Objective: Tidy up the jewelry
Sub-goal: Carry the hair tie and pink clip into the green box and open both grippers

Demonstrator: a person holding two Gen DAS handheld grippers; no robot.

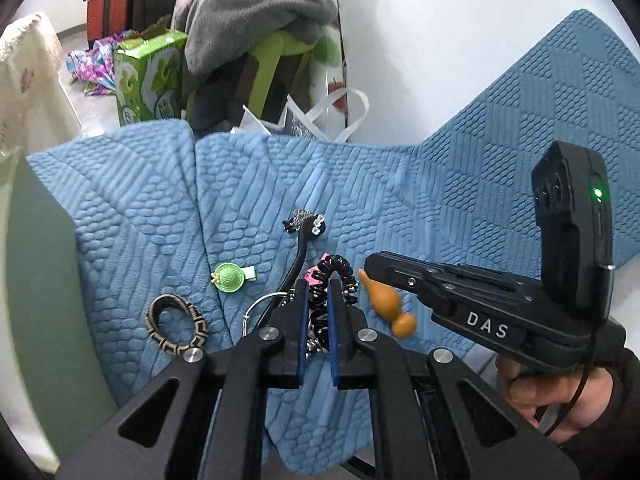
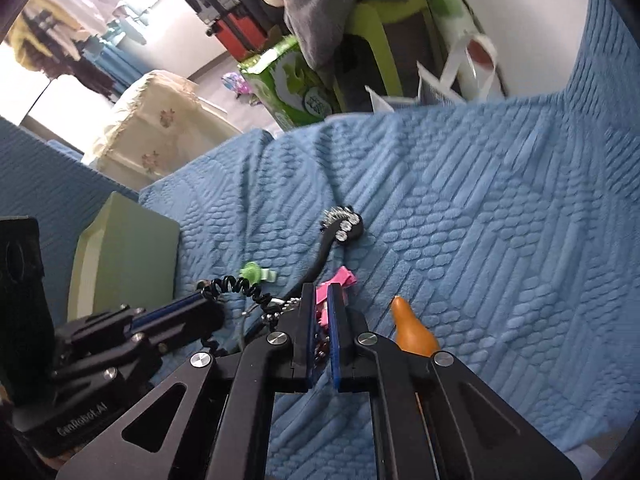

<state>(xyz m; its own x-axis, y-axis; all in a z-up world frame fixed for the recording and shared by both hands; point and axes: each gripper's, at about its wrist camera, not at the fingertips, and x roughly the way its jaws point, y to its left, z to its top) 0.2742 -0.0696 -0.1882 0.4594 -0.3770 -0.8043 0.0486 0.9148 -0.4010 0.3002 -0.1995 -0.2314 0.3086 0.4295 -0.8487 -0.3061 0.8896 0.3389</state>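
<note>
Left hand-held gripper (image 1: 318,312) pinches the black coil tie (image 1: 334,276); right hand-held gripper (image 2: 319,320) is clamped on something pink (image 2: 323,314). The chain (image 2: 288,303) at nine o'clock from the pink piece could snag both.

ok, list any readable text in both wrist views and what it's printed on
"DAS": white letters on the side of the right tongs, left wrist view.
"GenRobot.AI": faint print on the body of the left tongs, right wrist view; dim, so the reading is not certain.
Green carton: white characters on its front, too blurred to read in either view.
Nothing else legible.
</note>
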